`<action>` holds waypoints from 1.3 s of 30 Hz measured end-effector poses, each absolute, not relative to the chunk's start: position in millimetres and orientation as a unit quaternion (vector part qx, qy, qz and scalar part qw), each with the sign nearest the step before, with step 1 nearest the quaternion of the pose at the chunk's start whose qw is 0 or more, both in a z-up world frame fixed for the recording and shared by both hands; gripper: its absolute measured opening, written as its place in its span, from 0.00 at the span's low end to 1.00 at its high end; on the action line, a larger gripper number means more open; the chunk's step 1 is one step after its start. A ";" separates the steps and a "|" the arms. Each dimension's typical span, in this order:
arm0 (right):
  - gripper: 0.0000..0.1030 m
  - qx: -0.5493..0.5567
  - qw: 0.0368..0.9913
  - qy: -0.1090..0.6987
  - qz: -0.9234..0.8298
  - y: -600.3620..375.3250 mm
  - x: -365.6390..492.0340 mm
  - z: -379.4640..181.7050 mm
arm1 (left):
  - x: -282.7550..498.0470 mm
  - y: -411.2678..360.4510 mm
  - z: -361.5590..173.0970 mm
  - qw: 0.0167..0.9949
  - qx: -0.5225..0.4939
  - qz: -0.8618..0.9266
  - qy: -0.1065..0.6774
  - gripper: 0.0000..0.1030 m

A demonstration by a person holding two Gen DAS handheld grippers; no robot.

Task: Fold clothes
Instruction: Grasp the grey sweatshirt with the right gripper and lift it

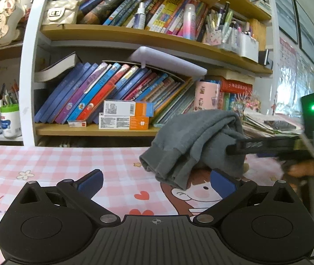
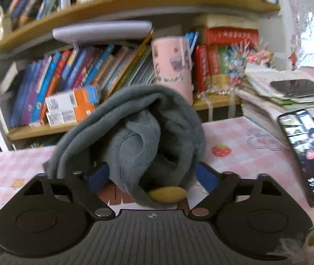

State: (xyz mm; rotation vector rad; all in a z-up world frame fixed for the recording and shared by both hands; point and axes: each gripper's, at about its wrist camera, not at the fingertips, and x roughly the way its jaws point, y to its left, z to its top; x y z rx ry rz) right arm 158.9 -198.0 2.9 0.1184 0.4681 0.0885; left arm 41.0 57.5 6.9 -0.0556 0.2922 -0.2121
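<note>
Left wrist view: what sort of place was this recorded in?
Probably a home study or a child's bedroom: a bookshelf packed with colourful books, pen holders, and a desk under a pink checked cartoon tablecloth.

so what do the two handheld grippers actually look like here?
Both match: the left gripper and right gripper have matte black bodies with a ribbed centre plate bearing a small crosshair mark, round side housings, silver pivot pins and blue finger pads. Seen side-on, the right unit carries a green light.

Bright daylight; fisheye-bent edges; right view motion-blurred.
</note>
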 end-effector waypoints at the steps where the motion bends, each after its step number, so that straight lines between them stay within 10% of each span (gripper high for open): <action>1: 0.50 0.053 0.967 0.245 0.043 -193.5 165.4 -1.8 | 42.0 59.7 7.4 0.983 -0.033 -0.104 0.147 1.00; 8: 0.06 0.032 0.950 0.281 0.132 -163.3 149.1 2.2 | 46.2 83.9 17.1 0.975 -0.109 -0.117 0.153 1.00; 27: 0.05 0.122 0.952 -0.041 0.278 -139.7 96.3 269.1 | 28.3 140.1 45.5 0.971 -0.226 -0.071 0.044 1.00; 39: 0.05 0.123 0.944 0.240 0.192 -158.2 125.4 96.9 | 25.8 125.0 47.7 0.981 -0.173 -0.078 0.039 1.00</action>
